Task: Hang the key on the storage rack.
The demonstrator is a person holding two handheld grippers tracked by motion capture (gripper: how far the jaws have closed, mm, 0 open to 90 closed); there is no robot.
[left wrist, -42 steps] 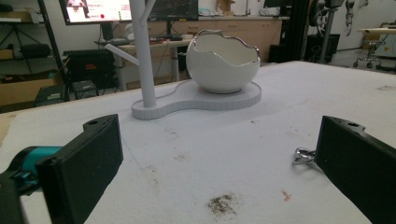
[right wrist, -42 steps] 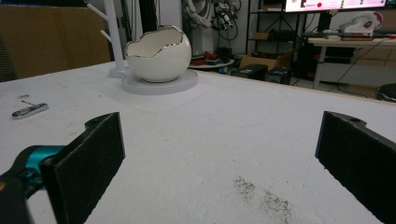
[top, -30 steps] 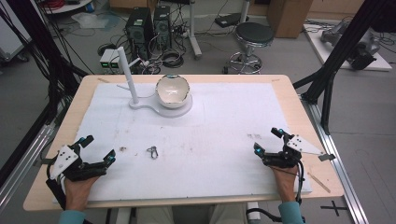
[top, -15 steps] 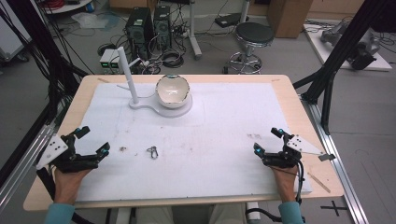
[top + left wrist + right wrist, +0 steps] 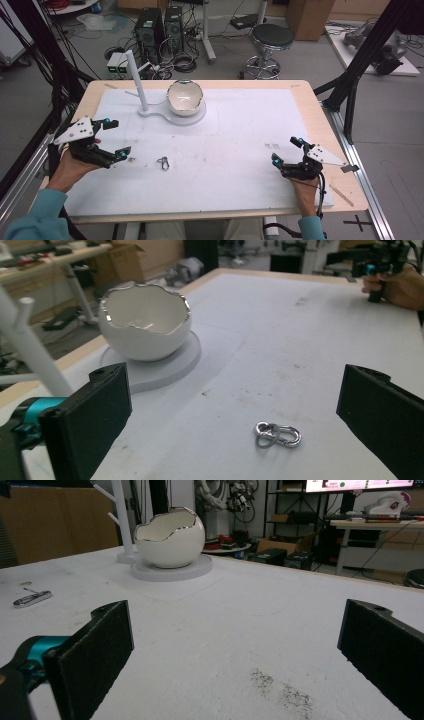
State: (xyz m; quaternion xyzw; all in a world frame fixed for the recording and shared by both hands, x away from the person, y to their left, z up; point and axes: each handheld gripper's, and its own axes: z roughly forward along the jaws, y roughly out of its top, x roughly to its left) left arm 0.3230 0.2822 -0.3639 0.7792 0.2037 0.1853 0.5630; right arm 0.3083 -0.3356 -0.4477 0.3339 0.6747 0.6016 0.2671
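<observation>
Left gripper view: carabiner clip [image 5: 278, 435] on mat between spread jaws of left gripper [image 5: 114, 138], untouched; right gripper [image 5: 287, 150] spread

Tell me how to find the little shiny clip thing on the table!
Start at the white egg-shaped bowl on its round stand. Come toward the person's side, to the left gripper. Beside it lies the small silver clip, the only loose metal thing on the white mat.

White stand post [image 5: 30, 352] cut off by frame top and edge; carabiner [image 5: 32, 598] small, blurred, detail unreadable.
</observation>
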